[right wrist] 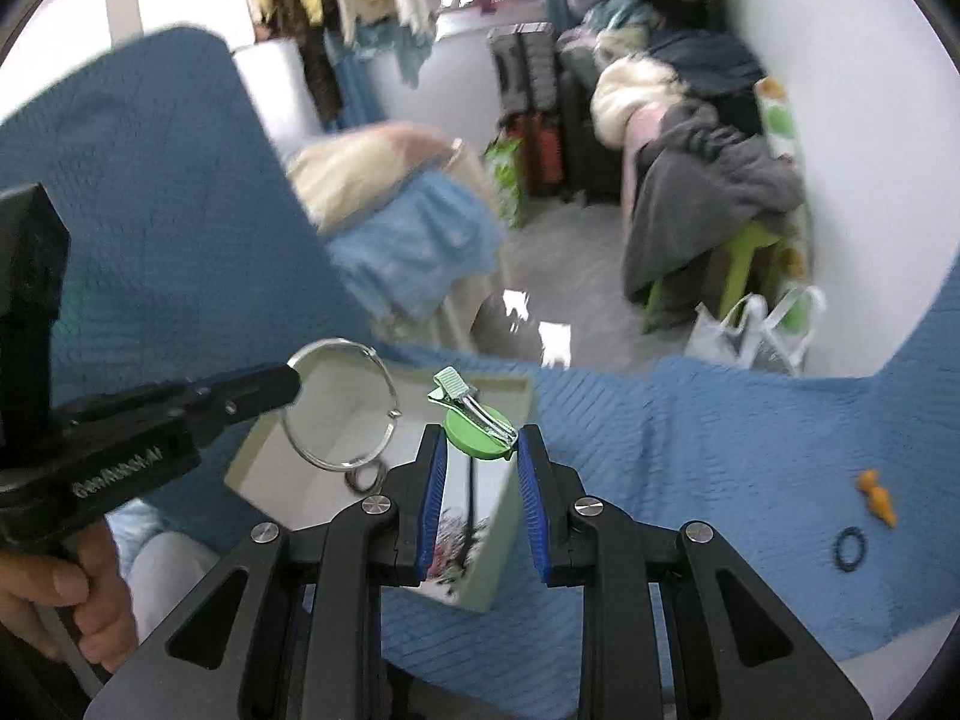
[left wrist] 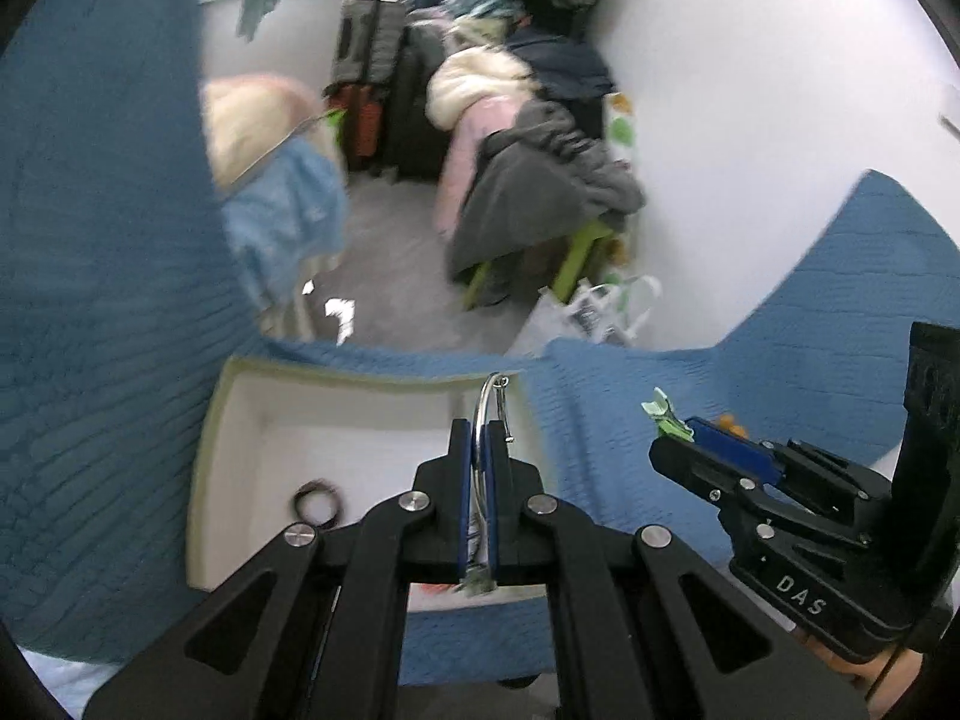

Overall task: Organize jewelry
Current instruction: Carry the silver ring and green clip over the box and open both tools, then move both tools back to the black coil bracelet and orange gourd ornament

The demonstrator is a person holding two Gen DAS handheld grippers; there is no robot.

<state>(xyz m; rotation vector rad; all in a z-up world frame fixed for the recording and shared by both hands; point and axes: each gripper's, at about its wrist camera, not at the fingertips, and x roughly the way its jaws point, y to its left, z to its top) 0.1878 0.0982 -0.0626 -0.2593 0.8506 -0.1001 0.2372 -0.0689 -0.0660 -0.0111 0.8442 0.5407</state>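
Note:
My left gripper (left wrist: 479, 429) is shut on a silver hoop bangle (left wrist: 489, 402) and holds it above the pale green box (left wrist: 207, 450), whose inside is white. In the right wrist view the bangle (right wrist: 318, 459) hangs over the box (right wrist: 510, 516) from the left gripper (right wrist: 288, 384). A dark ring (left wrist: 317, 503) lies inside the box. My right gripper (right wrist: 480, 447) is shut on a green hair clip (right wrist: 480, 423) at the box's right edge; the clip also shows in the left wrist view (left wrist: 663, 414).
A blue quilted bedspread (right wrist: 690, 450) lies under everything. On it to the right lie an orange trinket (right wrist: 876, 495) and a dark hair tie (right wrist: 849, 549). Beyond the bed edge are piled clothes (right wrist: 708, 204), suitcases (right wrist: 528, 120) and a plastic bag (right wrist: 750, 330).

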